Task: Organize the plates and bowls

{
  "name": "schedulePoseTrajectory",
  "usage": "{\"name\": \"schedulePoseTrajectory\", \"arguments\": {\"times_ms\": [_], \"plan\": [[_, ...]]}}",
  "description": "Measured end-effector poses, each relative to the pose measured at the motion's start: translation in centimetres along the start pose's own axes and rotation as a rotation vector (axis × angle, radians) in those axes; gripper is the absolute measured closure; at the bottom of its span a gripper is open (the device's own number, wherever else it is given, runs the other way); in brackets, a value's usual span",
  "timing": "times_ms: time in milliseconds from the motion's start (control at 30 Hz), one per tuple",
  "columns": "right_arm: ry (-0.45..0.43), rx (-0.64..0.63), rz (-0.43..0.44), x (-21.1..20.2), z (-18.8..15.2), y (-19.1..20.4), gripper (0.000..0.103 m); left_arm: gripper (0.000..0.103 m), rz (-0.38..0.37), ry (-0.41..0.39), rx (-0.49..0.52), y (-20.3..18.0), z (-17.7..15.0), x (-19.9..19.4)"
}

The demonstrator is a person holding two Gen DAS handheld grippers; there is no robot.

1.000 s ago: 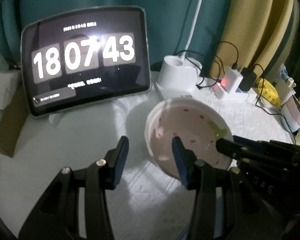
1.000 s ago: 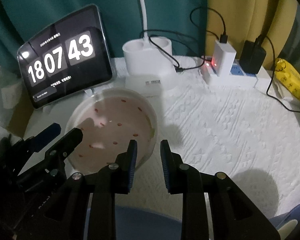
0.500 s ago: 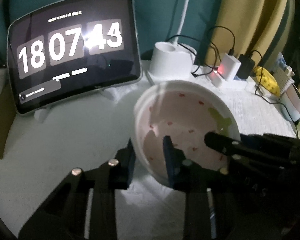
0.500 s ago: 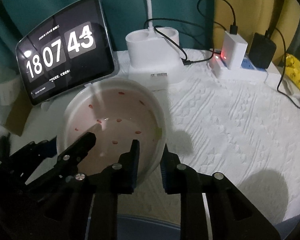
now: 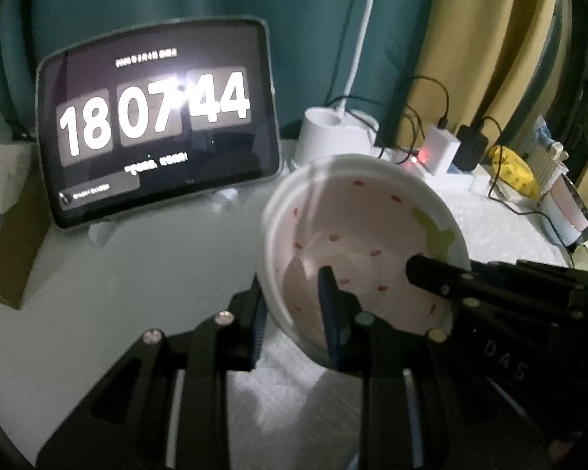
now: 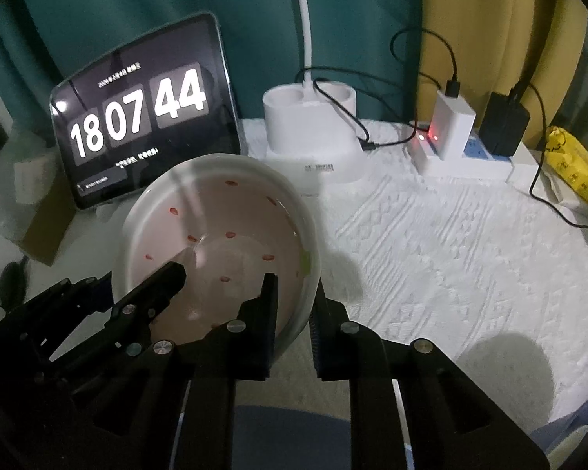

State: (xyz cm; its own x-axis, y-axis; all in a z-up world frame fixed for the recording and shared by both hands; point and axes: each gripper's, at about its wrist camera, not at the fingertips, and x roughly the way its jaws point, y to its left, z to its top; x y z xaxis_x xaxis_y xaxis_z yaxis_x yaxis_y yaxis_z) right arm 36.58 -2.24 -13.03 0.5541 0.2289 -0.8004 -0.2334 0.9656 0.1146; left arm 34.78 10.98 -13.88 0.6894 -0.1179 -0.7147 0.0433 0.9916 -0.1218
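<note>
Both jaws pinch one bowl [image 6: 219, 250]: my left gripper [image 5: 294, 305] bites its left rim, one finger inside, one outside; my right gripper [image 6: 292, 305] bites the right rim likewise. Bowl is white with a pink, red-flecked interior, tilted, above the white textured cloth [image 6: 450, 258]. Tablet clock [image 5: 156, 125] behind reads 18 07 44.
</note>
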Motion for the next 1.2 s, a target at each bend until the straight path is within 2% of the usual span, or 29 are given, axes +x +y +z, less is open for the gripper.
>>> {"name": "schedulePoseTrajectory", "arguments": {"times_ms": [233, 533, 1200], "plan": [[-0.04, -0.006, 0.025, -2.4, -0.1, 0.5, 0.087, 0.078, 0.01, -0.048, -0.012, -0.2, -0.1, -2.5], [-0.076, -0.023, 0.038, -5.7, -1.1, 0.8, 0.087, 0.078, 0.002, -0.052, -0.033, -1.2, -0.7, -5.6], [-0.129, 0.009, 0.034, -12.1, -3.8, -2.1, 0.087, 0.078, -0.014, -0.105, 0.032, -6.5, -2.5, -10.8]]}}
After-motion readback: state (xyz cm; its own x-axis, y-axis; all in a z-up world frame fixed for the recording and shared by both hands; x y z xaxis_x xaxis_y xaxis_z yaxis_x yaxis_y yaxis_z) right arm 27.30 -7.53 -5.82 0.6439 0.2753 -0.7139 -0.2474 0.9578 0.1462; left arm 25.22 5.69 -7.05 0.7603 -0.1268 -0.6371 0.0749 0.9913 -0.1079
